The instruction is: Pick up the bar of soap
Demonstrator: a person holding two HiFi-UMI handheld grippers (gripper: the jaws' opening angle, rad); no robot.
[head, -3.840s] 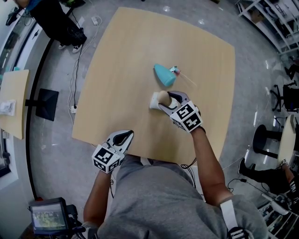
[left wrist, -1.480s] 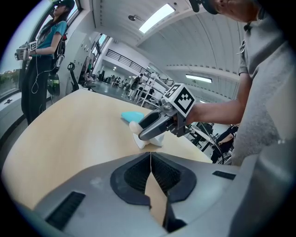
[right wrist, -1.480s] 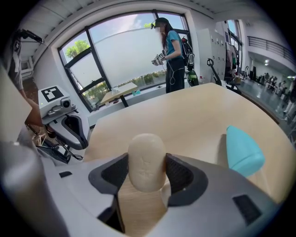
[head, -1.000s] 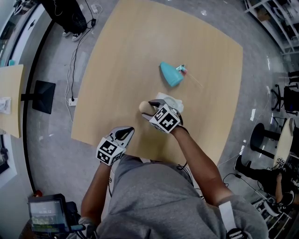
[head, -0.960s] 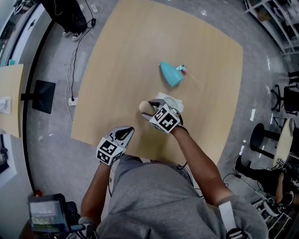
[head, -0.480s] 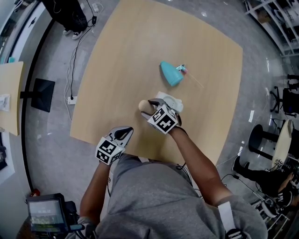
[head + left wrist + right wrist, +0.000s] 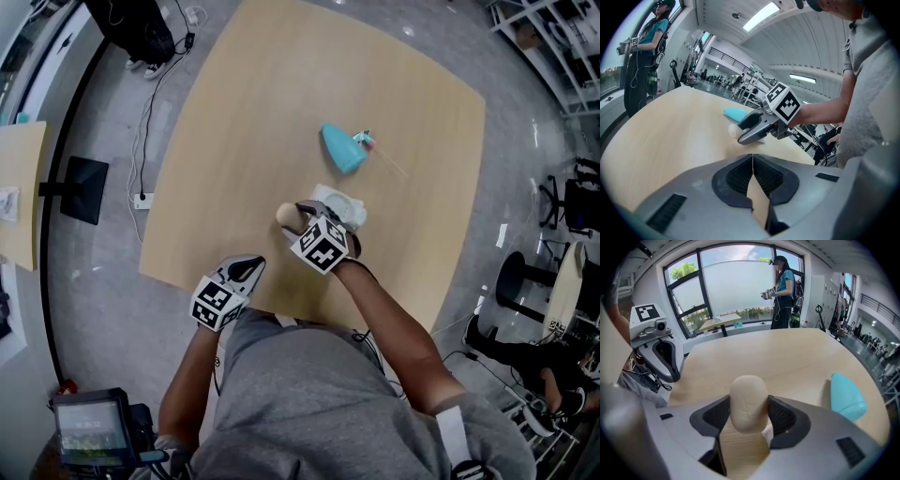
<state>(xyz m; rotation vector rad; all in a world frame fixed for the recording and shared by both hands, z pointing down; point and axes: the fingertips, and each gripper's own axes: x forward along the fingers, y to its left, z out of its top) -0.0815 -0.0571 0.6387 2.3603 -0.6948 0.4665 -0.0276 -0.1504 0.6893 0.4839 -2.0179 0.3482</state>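
The beige oval bar of soap (image 7: 748,401) stands upright between the jaws of my right gripper (image 7: 748,414), which is shut on it. In the head view the soap (image 7: 286,213) hangs over the wooden table (image 7: 244,122), just left of a white soap dish (image 7: 345,201), with the right gripper (image 7: 293,218) clamped round it. My left gripper (image 7: 247,270) hovers at the table's near edge, jaws shut and empty (image 7: 752,165). From the left gripper view the soap (image 7: 734,131) shows at the tip of the right gripper (image 7: 749,130).
A teal bottle (image 7: 339,148) lies on the table beyond the dish, and to the right in the right gripper view (image 7: 847,396). A person (image 7: 783,289) stands past the table's far side. A small side table (image 7: 19,202) is off to the left.
The right gripper has carried the soap off the white dish, towards the left and nearer to me. In the last second it drifted only slightly. The left gripper stayed put.
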